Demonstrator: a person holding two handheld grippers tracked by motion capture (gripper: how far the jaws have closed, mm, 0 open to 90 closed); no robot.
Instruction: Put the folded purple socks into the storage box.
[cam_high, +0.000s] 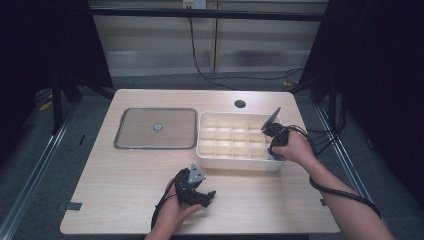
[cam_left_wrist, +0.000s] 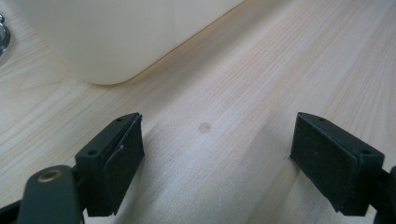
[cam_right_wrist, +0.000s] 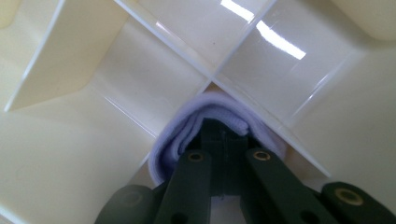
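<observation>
A cream divided box (cam_high: 235, 164) stands on the right half of the wooden table (cam_high: 125, 175). My right gripper (cam_high: 274, 149) reaches down into its front right compartment, shut on a folded pale lilac cloth (cam_high: 271, 156). In the right gripper view the cloth (cam_right_wrist: 187, 130) wraps around the closed jaws of the gripper (cam_right_wrist: 224, 135) and presses against the box's dividers (cam_right_wrist: 116, 116). My left gripper (cam_high: 197, 185) rests low near the table's front edge, open and holding nothing. Its own view shows the gripper (cam_left_wrist: 217, 158) over bare wood, with the box's rounded corner (cam_left_wrist: 116, 37) just ahead.
A flat metal tray (cam_high: 130, 137) lies left of the box, with a small round piece (cam_high: 158, 127) at its middle. A cable hole (cam_high: 240, 104) sits behind the box. Cables trail from both grippers. Dark floor surrounds the table.
</observation>
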